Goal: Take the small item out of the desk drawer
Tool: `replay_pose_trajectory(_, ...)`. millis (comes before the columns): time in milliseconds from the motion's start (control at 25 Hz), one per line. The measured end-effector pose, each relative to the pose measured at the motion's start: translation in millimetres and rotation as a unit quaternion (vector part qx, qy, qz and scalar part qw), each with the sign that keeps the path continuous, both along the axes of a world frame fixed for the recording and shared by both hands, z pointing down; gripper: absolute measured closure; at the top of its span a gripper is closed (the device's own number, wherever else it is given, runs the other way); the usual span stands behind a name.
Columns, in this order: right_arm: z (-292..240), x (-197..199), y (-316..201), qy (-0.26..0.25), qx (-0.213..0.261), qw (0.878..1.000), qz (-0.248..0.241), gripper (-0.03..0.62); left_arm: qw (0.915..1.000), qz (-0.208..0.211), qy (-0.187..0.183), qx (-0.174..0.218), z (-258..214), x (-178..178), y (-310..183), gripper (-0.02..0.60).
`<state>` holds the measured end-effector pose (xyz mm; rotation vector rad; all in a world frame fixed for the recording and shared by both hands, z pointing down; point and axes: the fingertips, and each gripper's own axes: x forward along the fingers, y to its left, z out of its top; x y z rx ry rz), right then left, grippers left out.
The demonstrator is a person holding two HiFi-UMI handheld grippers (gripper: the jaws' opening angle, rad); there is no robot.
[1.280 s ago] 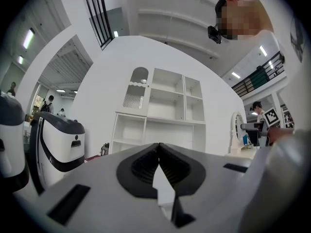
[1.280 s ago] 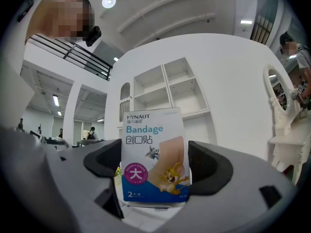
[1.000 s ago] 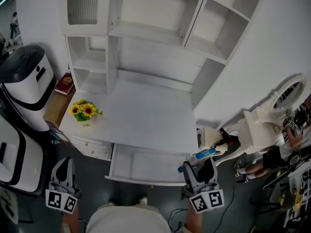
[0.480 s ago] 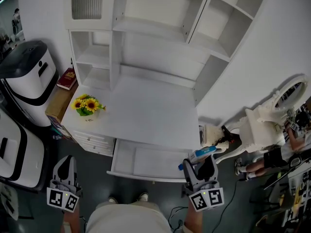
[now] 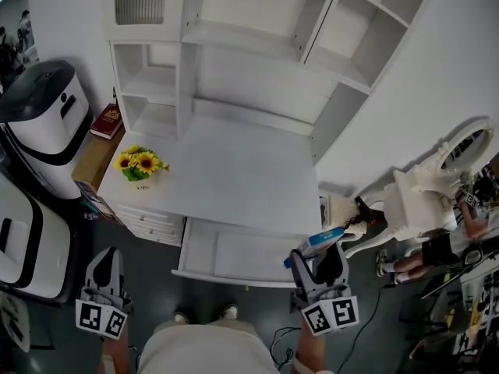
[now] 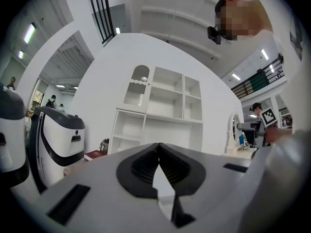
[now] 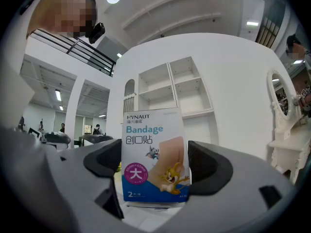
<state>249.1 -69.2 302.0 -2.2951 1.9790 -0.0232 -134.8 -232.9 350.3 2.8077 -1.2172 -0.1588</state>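
Glossy bandage pack [image 7: 154,155]; matt white desk [image 5: 234,185]

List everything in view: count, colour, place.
Shelved desk: one, white, centre.
Desk drawer: one, white, open under the desktop.
Potted sunflowers: one, yellow, desktop's left edge.
Hardcover book: one, red, left of desk.
Rounded machine: one, white and black, far left.
Mirrored vanity: one, white, right.
Cardboard bandage box: one, white and blue, over drawer's right end.
Left gripper: one, grey, shut, lower left.
Right gripper: one, grey, shut on the box.
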Motion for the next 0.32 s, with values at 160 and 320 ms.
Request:
replay_pose_trajectory(160,1.1,-3.5,-0.9,0.005,-0.002,1.000,-0.002,0.158,1.0000,0.001,0.001,0.000,2.2,-0.6,-0.4,0.568)
replay_pose_trajectory(320,0.6,-6.1,-2.0,0.006,-0.003,1.000,-0.003,0.158,1.0000,0.003,0.002,0.002,1.0,-0.7,-2.1,0.568)
